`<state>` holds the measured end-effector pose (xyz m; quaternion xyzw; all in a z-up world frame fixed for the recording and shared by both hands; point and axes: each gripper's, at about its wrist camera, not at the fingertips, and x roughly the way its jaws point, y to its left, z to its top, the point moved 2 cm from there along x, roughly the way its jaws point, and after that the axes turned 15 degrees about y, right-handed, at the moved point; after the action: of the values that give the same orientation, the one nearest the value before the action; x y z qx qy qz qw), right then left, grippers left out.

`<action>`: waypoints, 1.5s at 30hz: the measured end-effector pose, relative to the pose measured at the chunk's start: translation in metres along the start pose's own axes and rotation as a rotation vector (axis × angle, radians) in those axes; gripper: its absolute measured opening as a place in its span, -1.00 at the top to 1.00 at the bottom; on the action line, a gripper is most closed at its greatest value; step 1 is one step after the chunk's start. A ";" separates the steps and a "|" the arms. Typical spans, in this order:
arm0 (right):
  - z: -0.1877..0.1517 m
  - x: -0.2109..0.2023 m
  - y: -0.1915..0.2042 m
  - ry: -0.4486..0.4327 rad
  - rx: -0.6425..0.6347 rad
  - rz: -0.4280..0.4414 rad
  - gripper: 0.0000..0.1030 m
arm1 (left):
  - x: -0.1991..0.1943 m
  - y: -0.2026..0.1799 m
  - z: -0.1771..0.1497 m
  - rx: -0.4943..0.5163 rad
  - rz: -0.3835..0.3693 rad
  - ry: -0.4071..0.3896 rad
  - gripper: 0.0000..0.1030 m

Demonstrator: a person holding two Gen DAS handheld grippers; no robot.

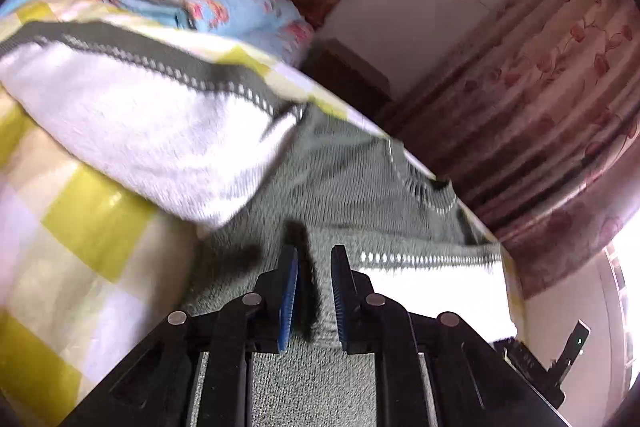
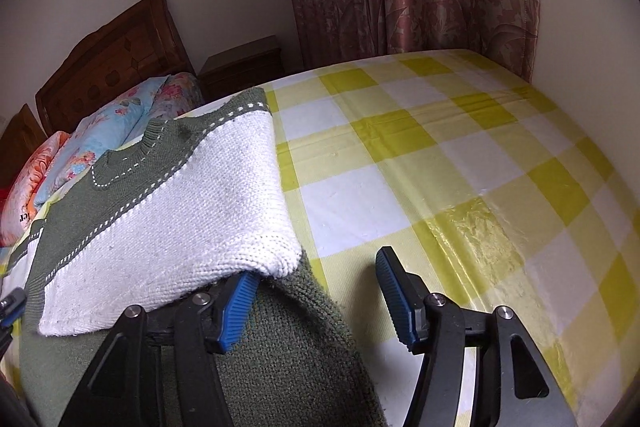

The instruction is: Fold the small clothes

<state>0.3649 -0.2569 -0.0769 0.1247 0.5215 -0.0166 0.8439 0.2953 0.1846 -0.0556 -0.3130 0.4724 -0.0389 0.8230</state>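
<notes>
**A:** Left gripper [image 1: 314, 291] was low over the green-and-white knit sweater [image 1: 344, 163], jaws narrow with a dark bit of knit between them. We couldn't tell if it was actually pinched, too blurry.

**B:** Yeah, and we saw the sweater lying on the yellow checked bedsheet [image 2: 460, 163], white sleeve [image 2: 192, 211] folded over the green body. Our right gripper [image 2: 316, 295] was spread wide at its edge, left pad [image 2: 236, 307] tucked under that sleeve, gripping nothing.
</notes>
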 end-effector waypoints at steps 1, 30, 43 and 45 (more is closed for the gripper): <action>0.000 0.000 0.000 -0.002 0.000 0.003 -1.00 | -0.009 -0.008 0.000 0.017 -0.012 -0.039 0.62; 0.000 -0.068 0.022 -0.186 -0.140 0.288 -1.00 | 0.052 -0.086 -0.043 0.348 0.008 0.011 0.42; 0.127 0.080 0.122 0.276 -0.373 0.139 -1.00 | 0.062 -0.058 -0.025 0.216 -0.011 0.048 0.22; 0.138 0.091 0.115 0.276 -0.341 0.148 -1.00 | 0.065 -0.061 -0.026 0.237 -0.006 0.057 0.22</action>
<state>0.5450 -0.1679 -0.0763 0.0193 0.6168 0.1507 0.7723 0.3241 0.0996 -0.0797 -0.2137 0.4865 -0.1060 0.8405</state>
